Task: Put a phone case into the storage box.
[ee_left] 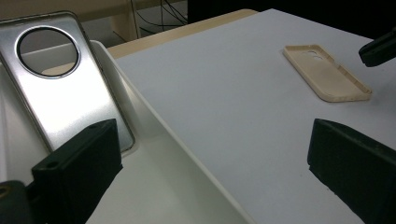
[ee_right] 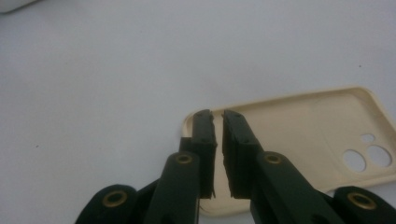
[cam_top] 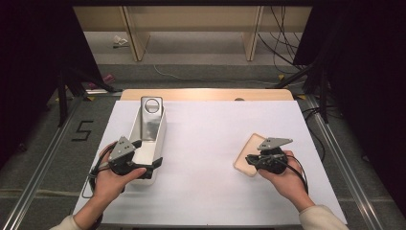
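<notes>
A beige phone case (cam_top: 245,152) (ee_left: 327,74) (ee_right: 303,135) lies hollow side up on the right of the white table cover. My right gripper (cam_top: 251,159) (ee_right: 217,116) sits at its near end, the jaws almost together and pinching the case's rim. A silver phone case (cam_top: 152,106) (ee_left: 60,79) with a round hole leans upright at the far end of a white tray (cam_top: 162,132) (ee_left: 154,126). My left gripper (cam_top: 146,153) (ee_left: 215,177) is open wide across the tray's right wall, one jaw inside the tray, the other over the table.
A white sheet (cam_top: 210,143) covers the table, with a wooden edge (cam_top: 206,94) at the far side. Metal rails (cam_top: 43,158), black stand legs (cam_top: 62,96) and cables (cam_top: 282,43) surround it. A "5" mark (cam_top: 82,130) is on the floor at left.
</notes>
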Motion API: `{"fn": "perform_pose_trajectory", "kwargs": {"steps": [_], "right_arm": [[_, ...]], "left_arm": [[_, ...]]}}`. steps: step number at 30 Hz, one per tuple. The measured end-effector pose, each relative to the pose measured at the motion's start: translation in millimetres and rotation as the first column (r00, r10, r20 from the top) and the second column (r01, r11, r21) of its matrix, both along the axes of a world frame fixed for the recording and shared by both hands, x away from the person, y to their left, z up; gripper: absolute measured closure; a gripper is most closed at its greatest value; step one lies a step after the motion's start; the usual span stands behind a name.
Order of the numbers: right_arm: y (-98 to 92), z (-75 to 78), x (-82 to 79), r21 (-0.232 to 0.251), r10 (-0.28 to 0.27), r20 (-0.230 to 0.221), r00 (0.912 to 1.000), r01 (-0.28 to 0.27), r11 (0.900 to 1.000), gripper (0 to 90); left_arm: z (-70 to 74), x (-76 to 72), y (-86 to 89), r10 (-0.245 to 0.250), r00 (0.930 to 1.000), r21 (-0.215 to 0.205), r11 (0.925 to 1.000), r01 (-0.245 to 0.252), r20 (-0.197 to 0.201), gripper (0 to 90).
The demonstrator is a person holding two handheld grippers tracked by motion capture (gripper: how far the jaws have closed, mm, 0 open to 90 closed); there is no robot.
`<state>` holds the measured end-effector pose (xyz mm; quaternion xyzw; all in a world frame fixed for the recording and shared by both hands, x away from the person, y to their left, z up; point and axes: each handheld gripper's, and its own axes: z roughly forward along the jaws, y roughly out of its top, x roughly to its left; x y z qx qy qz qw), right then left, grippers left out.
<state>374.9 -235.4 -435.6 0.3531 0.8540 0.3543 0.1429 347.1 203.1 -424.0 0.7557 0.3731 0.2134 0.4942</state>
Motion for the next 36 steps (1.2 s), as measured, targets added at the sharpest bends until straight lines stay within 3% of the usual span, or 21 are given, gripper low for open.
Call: {"fn": "perform_pose_trajectory", "kwargs": {"steps": [10,23,36], "right_arm": [[5.0,-6.0,2.6,-0.122,0.015,-0.069,0.9975,-0.023,0.992,88.6],[8.1,-14.7,7.8,-0.228,-0.012,-0.144,0.9895,-0.022,0.973,90.0],[7.7,-21.5,11.4,-0.260,-0.018,-0.185,0.9826,-0.031,0.965,90.0]], "left_arm": [[-1.5,-0.7,-2.4,-0.011,0.9999,0.022,0.9997,0.010,0.010,2.8],[-2.5,-0.3,-4.2,-0.017,0.9998,0.025,0.9995,0.017,0.004,3.3],[-3.1,-0.2,-4.8,-0.023,0.9997,0.027,0.9994,0.023,0.002,3.7]]}}
